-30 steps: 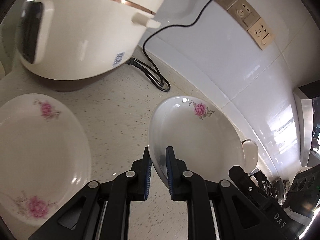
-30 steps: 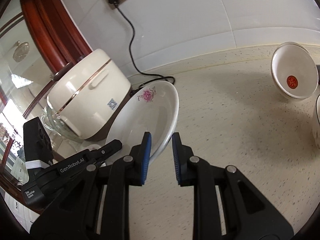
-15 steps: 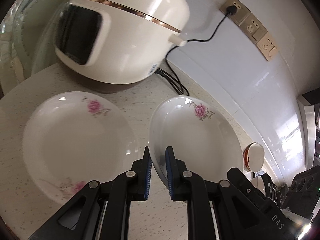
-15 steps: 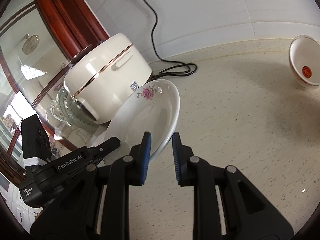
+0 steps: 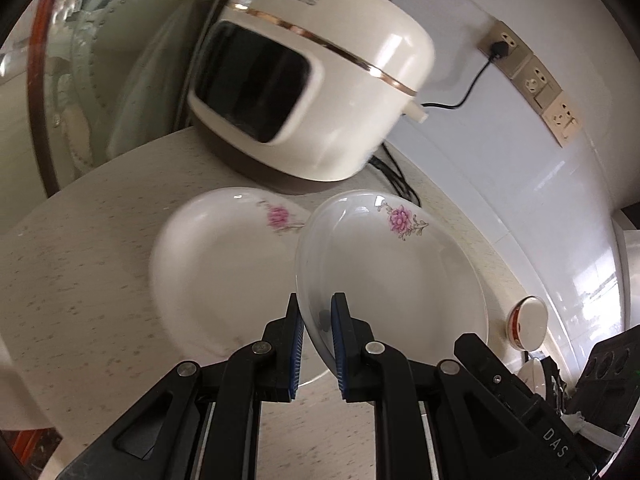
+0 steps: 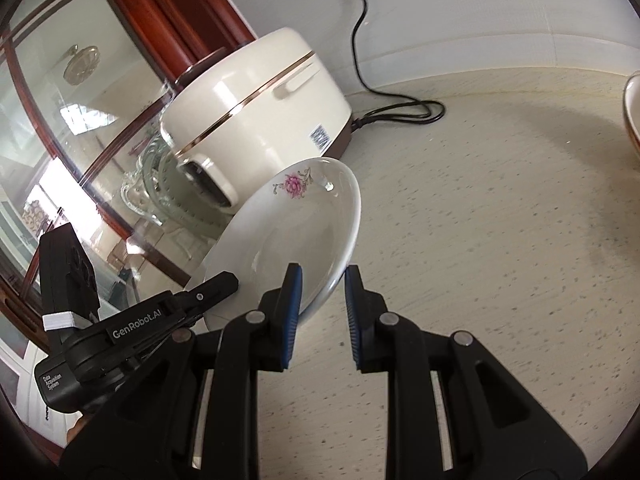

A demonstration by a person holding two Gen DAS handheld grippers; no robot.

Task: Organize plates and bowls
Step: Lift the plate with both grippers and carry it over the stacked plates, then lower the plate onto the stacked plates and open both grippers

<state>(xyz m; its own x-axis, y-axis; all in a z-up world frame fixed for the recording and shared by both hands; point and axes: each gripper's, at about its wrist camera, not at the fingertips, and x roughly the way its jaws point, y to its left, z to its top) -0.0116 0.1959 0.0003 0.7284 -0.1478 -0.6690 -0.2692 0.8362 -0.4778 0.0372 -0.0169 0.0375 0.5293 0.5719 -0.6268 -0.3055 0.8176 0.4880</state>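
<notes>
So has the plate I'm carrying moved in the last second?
Yes. In the left wrist view the held plate now overlaps the plate on the counter, in front of the rice cooker; a second ago a strip of counter separated them.

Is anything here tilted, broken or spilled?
Only the held plate is askew: both tools grip its rim, and it hangs tilted above the counter, beside the flat plate. Nothing looks chipped or spilled.

The rice cooker (image 5: 304, 92) blocks the rear of the surface (image 6: 500, 240), with its cord (image 6: 400, 110) trailing beside it. In front of the rice cooker lies a flowered plate (image 5: 224, 272); right of it, the surface is open.
</notes>
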